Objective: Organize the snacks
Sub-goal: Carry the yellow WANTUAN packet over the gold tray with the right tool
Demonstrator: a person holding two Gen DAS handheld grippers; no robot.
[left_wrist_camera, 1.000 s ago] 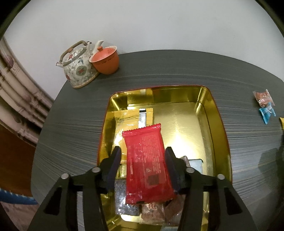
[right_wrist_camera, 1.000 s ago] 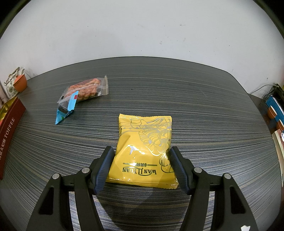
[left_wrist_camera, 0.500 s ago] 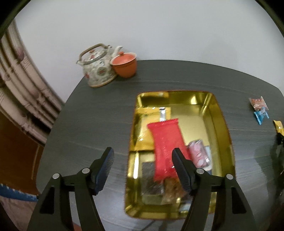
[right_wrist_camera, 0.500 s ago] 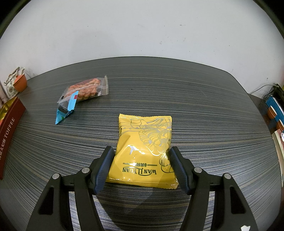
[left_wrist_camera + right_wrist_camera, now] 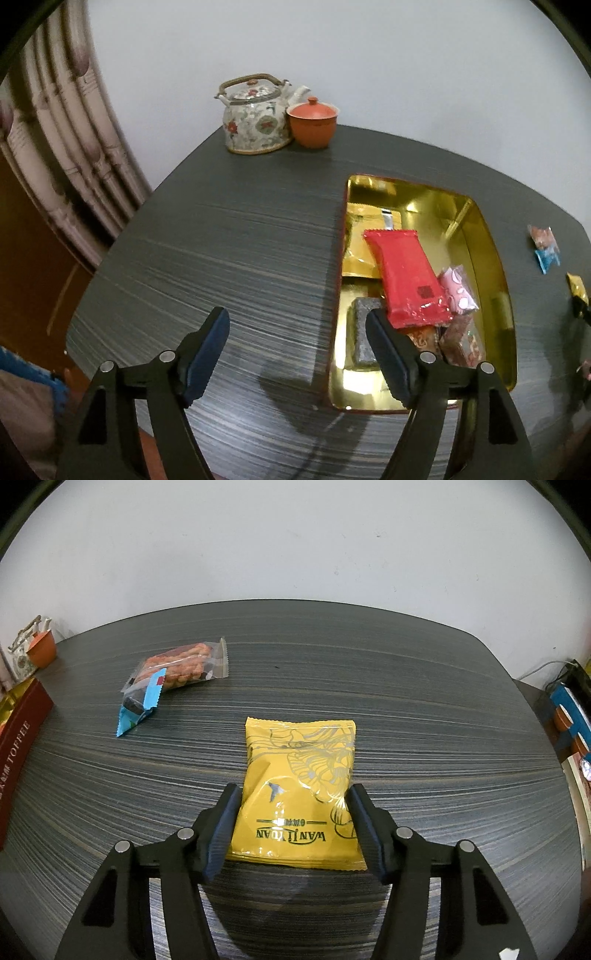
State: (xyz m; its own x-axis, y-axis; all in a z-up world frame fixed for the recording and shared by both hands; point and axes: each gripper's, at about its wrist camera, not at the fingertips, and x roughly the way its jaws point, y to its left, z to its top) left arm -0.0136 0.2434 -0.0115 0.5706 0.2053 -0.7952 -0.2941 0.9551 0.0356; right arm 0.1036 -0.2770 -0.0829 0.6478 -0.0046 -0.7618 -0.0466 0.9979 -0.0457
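While left fingers (image 5: pixel 207 343) spread empty, right fingers (image 5: pixel 227 819) close onto yellow packet (image 5: pixel 299 797).

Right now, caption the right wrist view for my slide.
Right tool closing around the yellow snack bag on the dark striped table.

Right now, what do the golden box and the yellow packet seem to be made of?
Golden box: probably tin-plated metal, mirror-bright gold inside; its walls reflect the snacks. Yellow packet: glossy plastic or foil film, likely; it creases, shines and has crimped seams.
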